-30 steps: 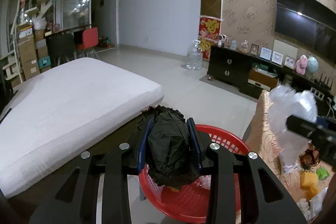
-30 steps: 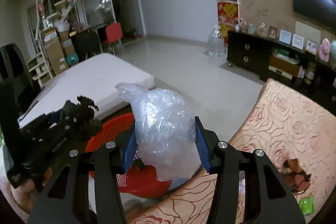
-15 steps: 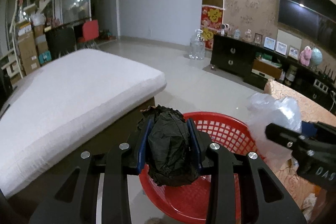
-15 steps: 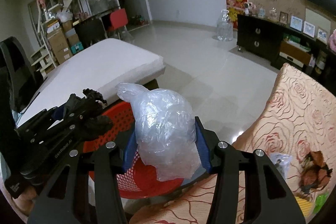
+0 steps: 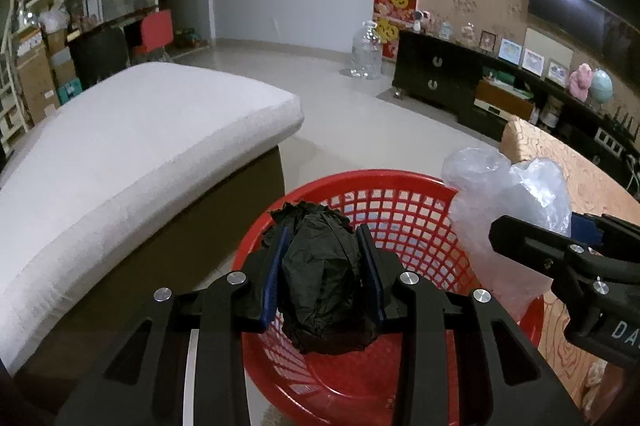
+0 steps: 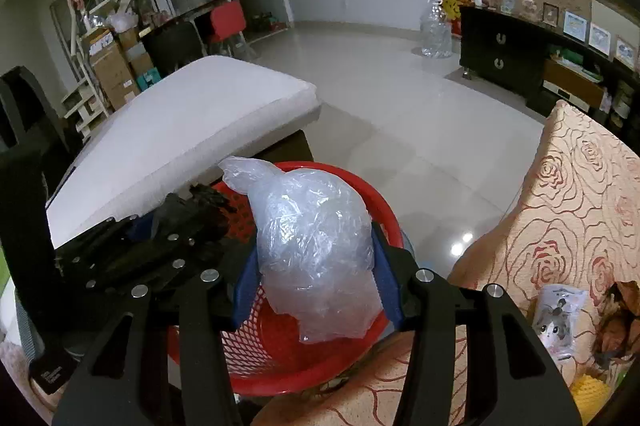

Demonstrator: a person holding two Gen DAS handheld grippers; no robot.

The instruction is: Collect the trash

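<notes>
left wrist view: bare floor (image 5: 360, 122) beyond red basket (image 5: 404, 194), white mattress (image 5: 120, 154) edge at left. left gripper (image 5: 322, 258) partly closed, clamping black crumpled bag (image 5: 324, 290) over the basket.
right wrist view: floral cushion (image 6: 568, 210) edge at right. right gripper (image 6: 316, 266) partly closed, pinching clear plastic bag (image 6: 316, 246) above basket rim (image 6: 384, 218).

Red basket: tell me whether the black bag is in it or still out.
Out. The black bag is clamped in the left gripper, held above the red basket; its bottom hangs clear of the basket floor.
</notes>
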